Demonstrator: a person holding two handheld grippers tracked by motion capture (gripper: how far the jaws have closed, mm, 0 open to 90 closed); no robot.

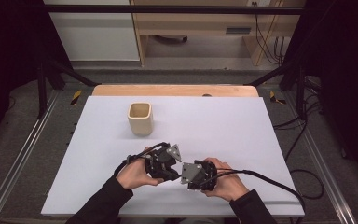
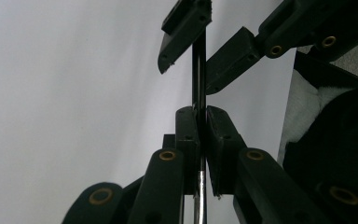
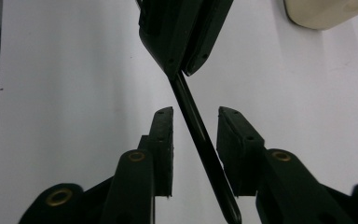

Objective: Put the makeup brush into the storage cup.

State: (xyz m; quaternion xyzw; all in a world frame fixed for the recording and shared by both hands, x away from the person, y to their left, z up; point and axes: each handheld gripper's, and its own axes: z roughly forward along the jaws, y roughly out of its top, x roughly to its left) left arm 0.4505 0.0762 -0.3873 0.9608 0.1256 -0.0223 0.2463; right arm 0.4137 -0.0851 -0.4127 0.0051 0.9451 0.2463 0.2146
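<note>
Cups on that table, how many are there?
1. A cream cup stands upright on the white table, left of centre toward the far edge, apart from both hand-held grippers. Nothing on the table seems big enough to hide another.

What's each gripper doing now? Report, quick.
Left gripper: shut on the black pen.
Right gripper: open around the pen, pads not touching it.

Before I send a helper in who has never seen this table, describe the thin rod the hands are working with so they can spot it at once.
On the pale lilac table, look near the front edge, where two black hand-held grippers meet. The left gripper is shut on a slim black rod with a silvery metal end; the rod also runs between the right gripper's open fingers. It is far thinner and darker than the squarish cream ceramic cup standing farther back.
</note>
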